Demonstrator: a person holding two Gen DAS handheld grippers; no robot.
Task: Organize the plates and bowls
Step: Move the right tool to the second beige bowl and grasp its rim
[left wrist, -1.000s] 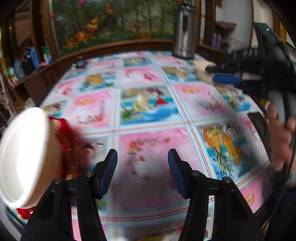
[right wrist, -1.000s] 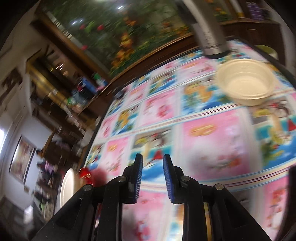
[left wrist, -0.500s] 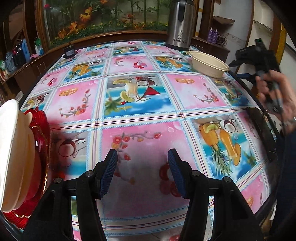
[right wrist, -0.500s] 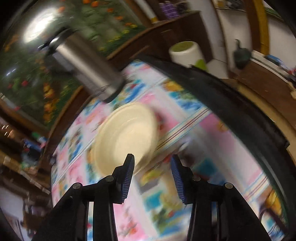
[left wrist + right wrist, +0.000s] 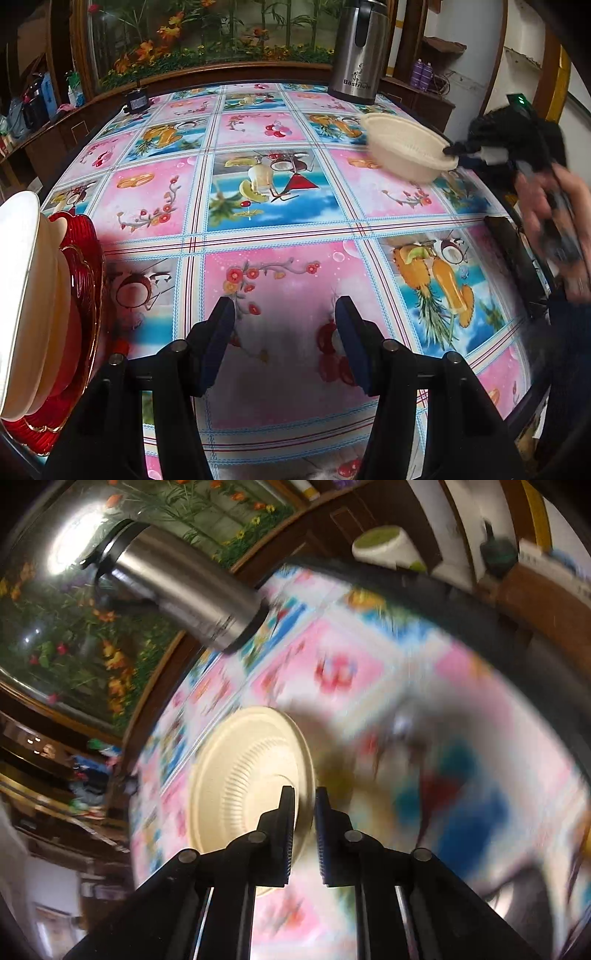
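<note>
We see a cream bowl [image 5: 406, 155] with a ribbed wall, tilted and raised off the table at the far right. At our left, stacked cream bowls [image 5: 26, 306] sit on a red scalloped plate [image 5: 79, 295].

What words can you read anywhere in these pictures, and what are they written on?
"Bestrium", or close to it, since the small letters are not sharp: on the front of the steel flask at the far edge of the table, under a small logo that is too small to make out.
In the right wrist view the flask's print is blurred and cannot be read.
Nothing else carries readable text.
</note>
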